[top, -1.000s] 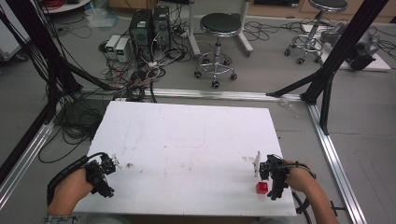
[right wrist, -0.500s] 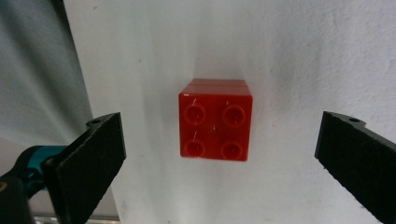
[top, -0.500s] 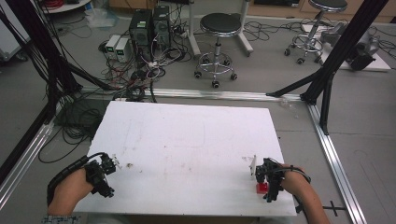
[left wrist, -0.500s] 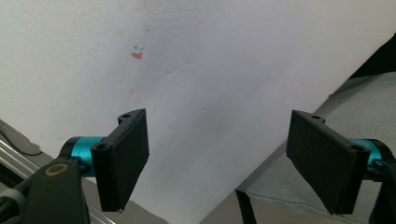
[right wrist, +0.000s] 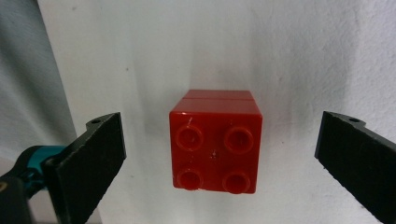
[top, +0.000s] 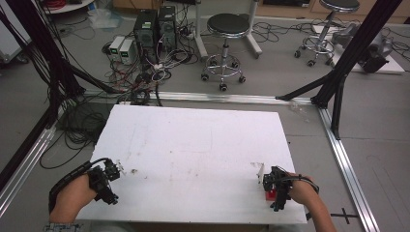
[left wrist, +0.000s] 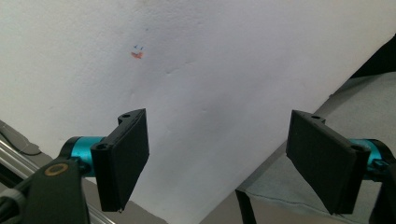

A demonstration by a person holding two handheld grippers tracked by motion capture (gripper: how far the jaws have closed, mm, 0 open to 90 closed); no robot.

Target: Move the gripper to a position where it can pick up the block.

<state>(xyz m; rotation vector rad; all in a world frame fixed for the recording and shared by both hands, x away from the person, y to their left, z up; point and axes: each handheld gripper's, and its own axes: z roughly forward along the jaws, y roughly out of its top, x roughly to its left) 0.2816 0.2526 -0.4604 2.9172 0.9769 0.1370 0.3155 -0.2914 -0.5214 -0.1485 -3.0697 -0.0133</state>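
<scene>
A red studded block (right wrist: 215,140) stands on the white table (top: 193,145), near its front right corner (top: 271,195). My right gripper (top: 274,189) hangs directly over that block, open, with the block centred in the wide gap between its black jaws (right wrist: 215,154) and touching neither. My left gripper (top: 107,180) rests at the table's front left edge, open, with nothing between its jaws (left wrist: 229,163); bare white board lies under them.
A small orange and blue mark (left wrist: 137,52) is on the board ahead of the left gripper. Beyond the table stand two stools (top: 225,29), computer boxes (top: 153,25) and tangled cables (top: 140,82). Metal rails (top: 344,159) and black frame posts (top: 338,72) border the table.
My right gripper has shifted left and toward the table's front edge, ending over the red block. The left gripper has stayed put.
</scene>
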